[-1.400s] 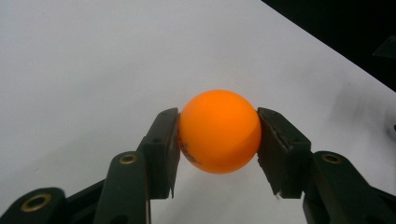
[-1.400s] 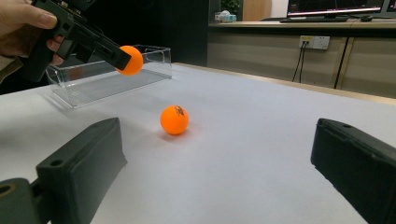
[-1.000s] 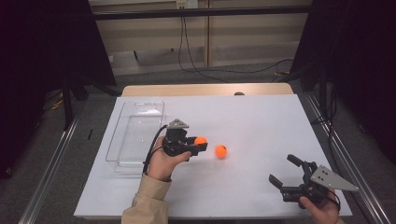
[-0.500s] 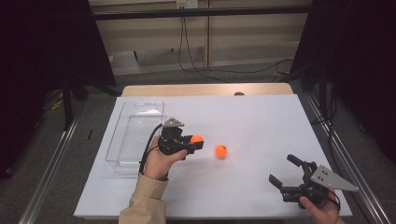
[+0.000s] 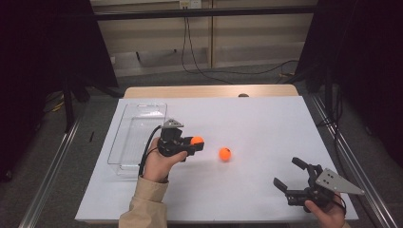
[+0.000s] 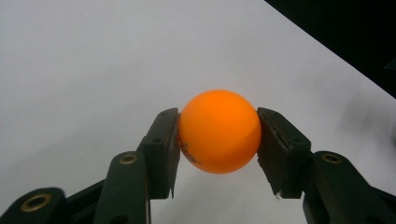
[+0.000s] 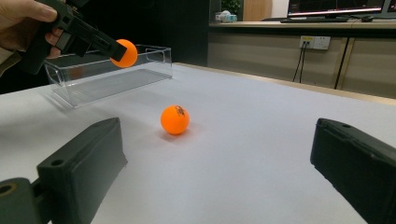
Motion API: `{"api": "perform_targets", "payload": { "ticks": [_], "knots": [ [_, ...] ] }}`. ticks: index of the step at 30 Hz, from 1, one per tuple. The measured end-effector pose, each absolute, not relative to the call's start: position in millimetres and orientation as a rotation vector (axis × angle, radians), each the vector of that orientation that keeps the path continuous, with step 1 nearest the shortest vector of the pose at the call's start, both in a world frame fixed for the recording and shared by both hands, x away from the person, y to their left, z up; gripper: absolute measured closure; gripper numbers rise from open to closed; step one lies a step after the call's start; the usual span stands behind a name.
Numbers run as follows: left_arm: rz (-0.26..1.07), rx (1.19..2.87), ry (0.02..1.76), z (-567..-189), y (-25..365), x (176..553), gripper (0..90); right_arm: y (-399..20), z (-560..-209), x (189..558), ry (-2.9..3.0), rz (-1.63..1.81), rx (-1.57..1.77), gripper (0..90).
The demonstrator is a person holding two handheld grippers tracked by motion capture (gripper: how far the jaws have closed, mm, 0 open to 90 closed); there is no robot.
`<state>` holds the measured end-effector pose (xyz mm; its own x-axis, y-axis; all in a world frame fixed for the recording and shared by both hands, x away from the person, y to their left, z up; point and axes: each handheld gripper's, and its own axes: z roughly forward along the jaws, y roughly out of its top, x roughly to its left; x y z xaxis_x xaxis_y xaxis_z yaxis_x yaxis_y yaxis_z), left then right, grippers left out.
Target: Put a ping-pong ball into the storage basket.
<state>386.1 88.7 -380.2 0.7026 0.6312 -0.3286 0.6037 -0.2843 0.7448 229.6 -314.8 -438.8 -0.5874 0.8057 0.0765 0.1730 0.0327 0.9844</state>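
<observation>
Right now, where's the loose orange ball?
High view: the loose ball lies on the white table near its middle, just right of the left tool and its held ball.

One orange ball (image 6: 219, 131) is held off the table — the other ball (image 5: 225, 154) lies on it.

No text, brand or number could be read anywhere. The orange ball on the table (image 7: 175, 120) bore a small dark print, and the held orange ball (image 6: 219, 131) had dark marks low on its side, both too blurred to make out.
</observation>
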Motion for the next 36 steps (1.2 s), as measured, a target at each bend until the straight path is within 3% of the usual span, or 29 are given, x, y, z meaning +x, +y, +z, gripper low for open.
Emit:
{"api": "perform_targets", "payload": {
  "ticks": [36],
  "knots": [
    [0.055, 1.951, 0.999, -375, 109, 389, 51.0, -315, -439, 229, 1.798, 1.597, 0.990, 2.7]
  ]
}}
